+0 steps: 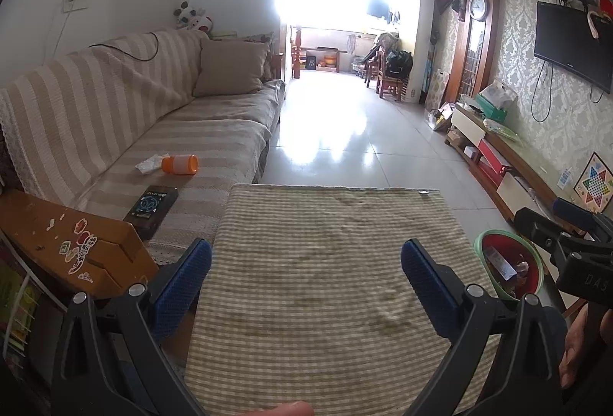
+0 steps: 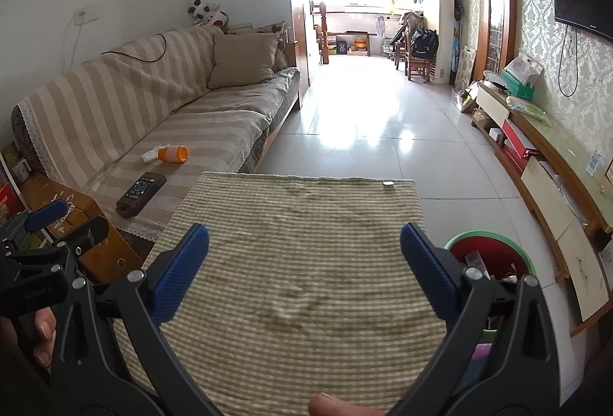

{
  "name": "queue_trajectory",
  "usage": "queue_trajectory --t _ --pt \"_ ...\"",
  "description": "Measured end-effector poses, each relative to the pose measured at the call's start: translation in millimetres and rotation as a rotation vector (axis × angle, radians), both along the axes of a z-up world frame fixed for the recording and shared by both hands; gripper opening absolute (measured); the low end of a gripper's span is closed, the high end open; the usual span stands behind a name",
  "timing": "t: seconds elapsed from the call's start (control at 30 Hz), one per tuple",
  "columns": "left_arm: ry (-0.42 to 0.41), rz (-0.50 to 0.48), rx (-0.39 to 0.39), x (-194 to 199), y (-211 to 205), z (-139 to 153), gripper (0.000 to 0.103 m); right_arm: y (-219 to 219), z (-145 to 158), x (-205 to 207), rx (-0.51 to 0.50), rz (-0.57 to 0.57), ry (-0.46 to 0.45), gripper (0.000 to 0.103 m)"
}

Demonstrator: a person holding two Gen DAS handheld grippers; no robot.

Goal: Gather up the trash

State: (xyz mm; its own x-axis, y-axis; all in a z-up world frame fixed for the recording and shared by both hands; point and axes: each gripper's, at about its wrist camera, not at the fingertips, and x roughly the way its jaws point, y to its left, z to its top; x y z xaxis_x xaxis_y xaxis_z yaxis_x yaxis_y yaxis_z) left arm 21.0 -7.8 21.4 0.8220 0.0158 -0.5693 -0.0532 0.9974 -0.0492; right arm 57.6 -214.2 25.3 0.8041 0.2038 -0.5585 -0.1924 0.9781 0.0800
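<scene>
Trash on sofa point(image 1: 214, 143): one orange bottle point(image 1: 180, 164) lying on its side, one crumpled tissue point(image 1: 149, 163) touching it. One bin point(image 2: 494, 255) beside table point(image 1: 333, 262). Left gripper point(image 1: 306, 285) and right gripper point(image 2: 304, 272) level over table — fingers wide apart, empty. Bottle well ahead, left of both.

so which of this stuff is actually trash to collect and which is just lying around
For the job:
- orange bottle lying on the sofa
- crumpled tissue beside it
- bin right of the table
- left gripper and right gripper, both open, empty

Just lying about:
- remote
- cushion
- striped tablecloth
</scene>
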Motion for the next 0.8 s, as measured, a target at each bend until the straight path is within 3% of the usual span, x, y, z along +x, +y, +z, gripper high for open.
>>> queue_trajectory --t 0.8 --pt "-0.003 0.011 0.011 2.8 -0.1 3.7 0.095 0.6 -2.2 -1.4 0.007 -0.018 0.01 0.098"
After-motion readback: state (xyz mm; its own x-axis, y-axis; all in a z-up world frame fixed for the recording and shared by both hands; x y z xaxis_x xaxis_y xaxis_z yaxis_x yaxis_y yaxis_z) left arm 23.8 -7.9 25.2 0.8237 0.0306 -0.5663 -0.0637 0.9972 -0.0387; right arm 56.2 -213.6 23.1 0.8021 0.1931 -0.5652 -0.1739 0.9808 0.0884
